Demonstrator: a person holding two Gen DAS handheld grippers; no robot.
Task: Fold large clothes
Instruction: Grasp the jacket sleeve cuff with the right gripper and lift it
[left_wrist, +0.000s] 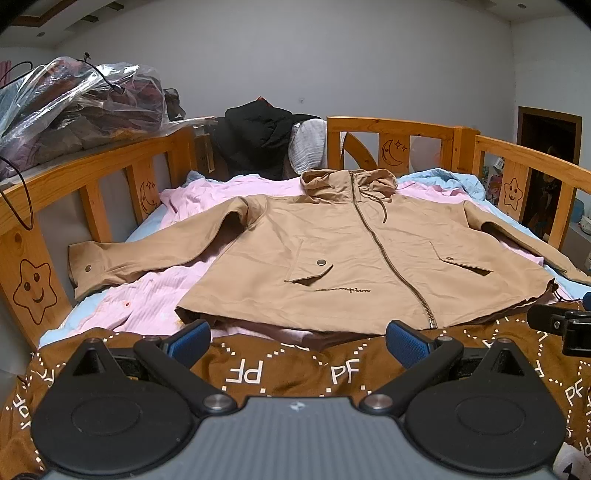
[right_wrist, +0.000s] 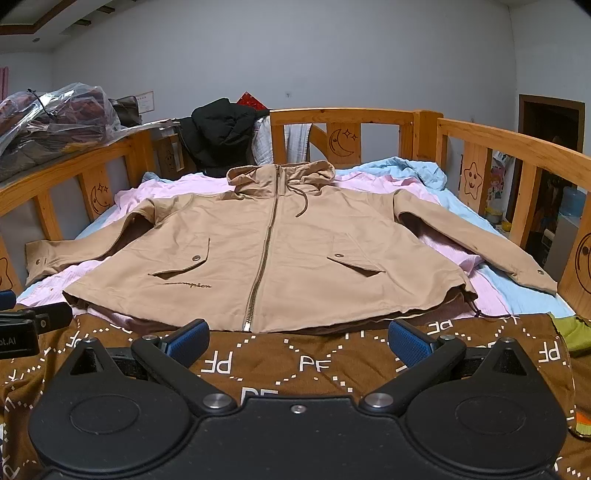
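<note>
A tan zip-front hooded cotton jacket (right_wrist: 273, 251) lies flat, sleeves spread, on pink bedding in the wooden-railed bed. The left gripper (left_wrist: 297, 343) and right gripper (right_wrist: 297, 341) hover near its hem, jaws wide, empty. The cloth looks soft and light (probably floppy); cuffs or shoulders seem the best holds.

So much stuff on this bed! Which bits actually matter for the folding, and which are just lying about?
For the job:
- tan hooded jacket, spread flat, zipped
- left gripper, open
- right gripper, open

Just lying about:
- black garment on the rail
- plastic bag of clothes
- pink sheet
- brown patterned blanket
</note>
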